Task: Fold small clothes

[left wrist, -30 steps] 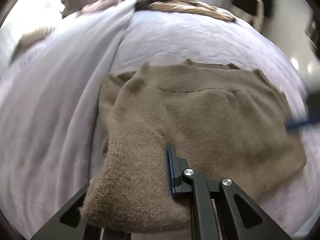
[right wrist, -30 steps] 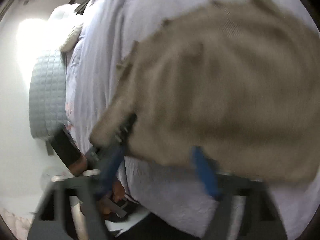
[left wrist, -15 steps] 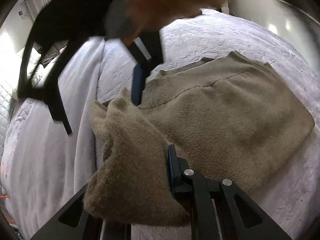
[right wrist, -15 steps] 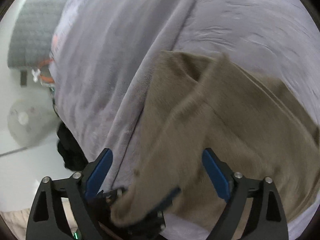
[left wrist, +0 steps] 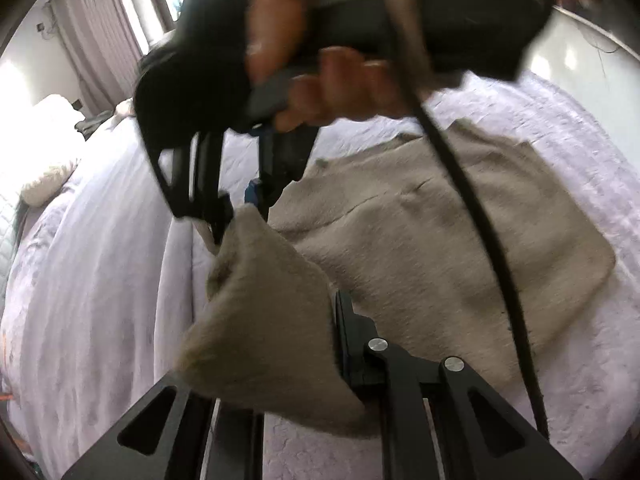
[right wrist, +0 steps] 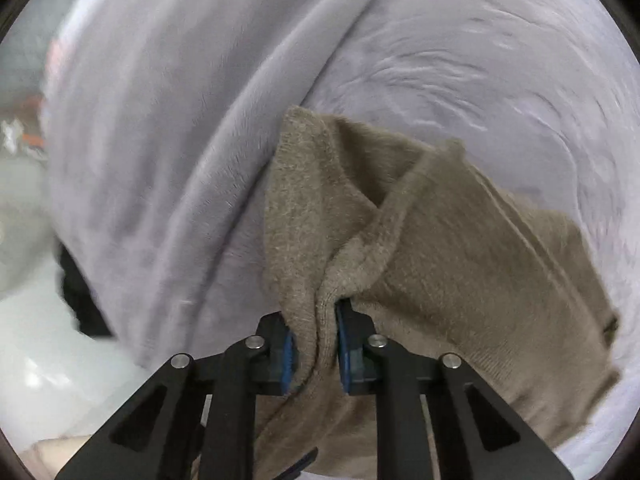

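Lavender bedspread (right wrist: 460, 60) beneath sweater (right wrist: 460, 272); my right gripper (right wrist: 314, 344) has just clamped its neckline, left gripper (left wrist: 304, 360) grips its sleeve; I advise lifting evenly.

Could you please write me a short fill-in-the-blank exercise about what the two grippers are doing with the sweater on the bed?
1. Both grippers are shut on the same brown ____.
2. The sweater lies on a pale ____ bedspread.
3. The right gripper pinches a bunched fold of cloth between its ____ pads.
4. In the left wrist view, the left gripper holds one part of the cloth raised while the rest lies ____ on the bed.

Missing words: sweater; purple; blue; flat
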Action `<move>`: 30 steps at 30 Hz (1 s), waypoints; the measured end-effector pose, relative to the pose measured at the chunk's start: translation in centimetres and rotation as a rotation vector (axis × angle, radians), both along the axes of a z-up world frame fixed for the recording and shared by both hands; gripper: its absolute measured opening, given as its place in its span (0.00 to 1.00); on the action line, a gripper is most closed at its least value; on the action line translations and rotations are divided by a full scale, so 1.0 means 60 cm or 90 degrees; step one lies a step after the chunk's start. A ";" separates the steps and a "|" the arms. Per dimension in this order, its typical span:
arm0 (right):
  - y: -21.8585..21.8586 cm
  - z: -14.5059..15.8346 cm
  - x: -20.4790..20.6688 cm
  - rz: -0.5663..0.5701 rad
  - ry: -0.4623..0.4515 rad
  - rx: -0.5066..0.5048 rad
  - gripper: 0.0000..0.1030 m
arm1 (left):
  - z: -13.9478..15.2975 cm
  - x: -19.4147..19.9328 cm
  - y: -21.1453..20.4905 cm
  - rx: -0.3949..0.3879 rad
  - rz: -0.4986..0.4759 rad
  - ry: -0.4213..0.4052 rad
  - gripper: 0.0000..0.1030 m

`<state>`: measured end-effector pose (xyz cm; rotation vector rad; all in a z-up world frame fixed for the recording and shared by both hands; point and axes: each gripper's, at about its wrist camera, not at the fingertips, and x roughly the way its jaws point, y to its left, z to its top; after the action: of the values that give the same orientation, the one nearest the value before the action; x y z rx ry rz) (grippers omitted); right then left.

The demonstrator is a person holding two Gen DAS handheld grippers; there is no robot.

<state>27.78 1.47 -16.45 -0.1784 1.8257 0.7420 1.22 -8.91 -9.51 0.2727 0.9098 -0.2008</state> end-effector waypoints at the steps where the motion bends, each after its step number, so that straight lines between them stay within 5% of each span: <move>1: -0.021 0.010 0.002 -0.021 0.004 0.026 0.18 | 0.010 -0.001 -0.007 -0.006 -0.007 -0.004 0.15; 11: -0.281 0.140 -0.009 -0.256 -0.033 0.278 0.18 | 0.122 -0.007 -0.144 -0.014 -0.108 -0.074 0.15; 18: -0.489 0.191 -0.051 -0.385 -0.098 0.373 0.18 | 0.131 -0.026 -0.291 0.007 -0.230 -0.090 0.15; 23: -0.647 0.147 -0.081 -0.474 -0.117 0.341 0.18 | 0.073 -0.039 -0.377 0.030 -0.312 -0.044 0.15; 30: -0.793 -0.031 -0.121 -0.611 -0.039 0.244 0.18 | -0.031 -0.037 -0.419 0.064 -0.351 0.055 0.15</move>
<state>20.49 -46.09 -18.33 0.8597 1.4293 0.3603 -0.97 -34.03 -11.35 0.6114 0.9157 -0.6804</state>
